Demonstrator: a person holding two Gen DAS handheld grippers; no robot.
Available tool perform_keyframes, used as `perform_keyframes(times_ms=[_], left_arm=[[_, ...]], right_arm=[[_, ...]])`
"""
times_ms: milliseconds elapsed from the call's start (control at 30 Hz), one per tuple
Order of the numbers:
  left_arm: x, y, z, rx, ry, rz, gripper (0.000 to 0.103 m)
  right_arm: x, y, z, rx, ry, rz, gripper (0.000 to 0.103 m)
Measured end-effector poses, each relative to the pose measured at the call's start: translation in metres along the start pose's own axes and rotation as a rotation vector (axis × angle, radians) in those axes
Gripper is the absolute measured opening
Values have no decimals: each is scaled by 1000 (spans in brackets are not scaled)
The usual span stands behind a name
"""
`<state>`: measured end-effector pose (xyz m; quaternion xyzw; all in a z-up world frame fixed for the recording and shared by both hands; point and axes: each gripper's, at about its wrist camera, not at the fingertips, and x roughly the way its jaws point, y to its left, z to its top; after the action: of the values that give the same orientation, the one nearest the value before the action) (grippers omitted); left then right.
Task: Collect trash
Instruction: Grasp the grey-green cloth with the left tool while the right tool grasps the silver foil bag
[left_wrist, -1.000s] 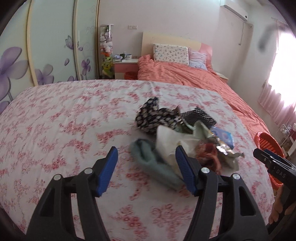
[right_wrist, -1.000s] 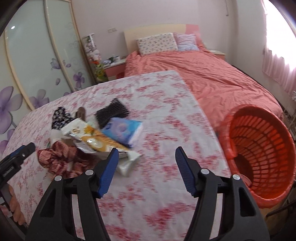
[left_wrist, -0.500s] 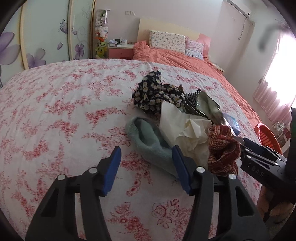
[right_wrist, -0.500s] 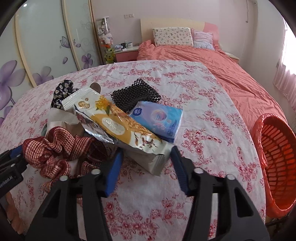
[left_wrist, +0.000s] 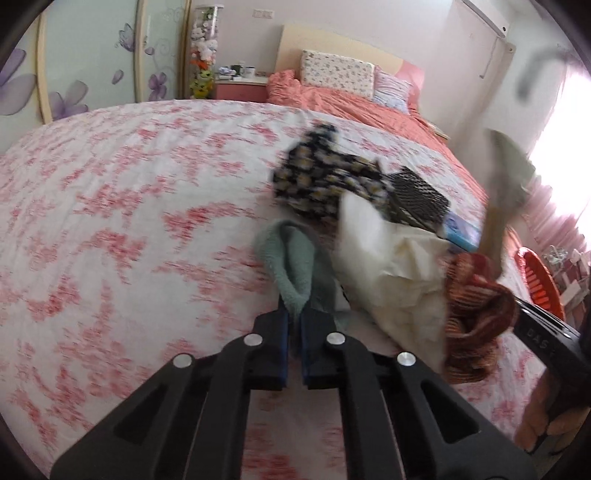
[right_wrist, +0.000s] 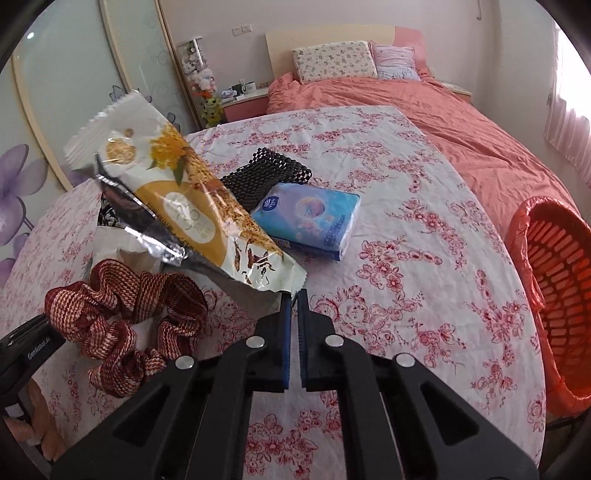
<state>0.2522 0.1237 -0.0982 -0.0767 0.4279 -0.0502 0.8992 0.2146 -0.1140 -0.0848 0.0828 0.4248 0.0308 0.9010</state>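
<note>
Since a second ago: both grippers have dropped onto the pile and closed.
Left gripper (left_wrist: 292, 325): clamped on the near end of the green sock (left_wrist: 291, 258), lying on the floral bedspread (left_wrist: 110, 221).
Right gripper (right_wrist: 294, 301): clamped on the corner of the snack wrapper (right_wrist: 184, 199), lifted at a tilt.
Nearby: red scrunchie (right_wrist: 125, 317) left; tissue pack (right_wrist: 314, 218) beyond.
Far right: orange basket (right_wrist: 550, 288) beside the bed.

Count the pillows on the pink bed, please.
2. A floral pillow leans at the headboard, and a striped pillow sits just right of it, touching. Others may be hidden under the pink cover.
</note>
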Motion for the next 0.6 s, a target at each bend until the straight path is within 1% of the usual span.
perform_keyframes(times_ms=[100, 167, 233, 300, 367, 433, 500, 600], left_arm=[[-1, 17, 4, -28, 0, 36, 7], [-1, 25, 5, -58, 6, 26, 12], [-2, 24, 5, -58, 4, 31, 13], [-2, 23, 6, -53, 3, 33, 17], [-1, 21, 7, -50, 2, 30, 23], [1, 17, 9, -49, 3, 26, 24], [3, 16, 10, -48, 5, 20, 25], [5, 12, 12, -44, 5, 13, 25]], right_arm=[[-1, 2, 1, -1, 9, 22, 4], [-1, 6, 2, -10, 4, 31, 5], [-1, 12, 3, -27, -1, 30, 9], [-1, 19, 4, -50, -7, 34, 27], [-2, 24, 5, -70, -18, 31, 37], [-2, 29, 6, -85, -21, 43, 39], [-2, 32, 8, -93, -25, 57, 46], [1, 35, 12, -107, -27, 67, 49]])
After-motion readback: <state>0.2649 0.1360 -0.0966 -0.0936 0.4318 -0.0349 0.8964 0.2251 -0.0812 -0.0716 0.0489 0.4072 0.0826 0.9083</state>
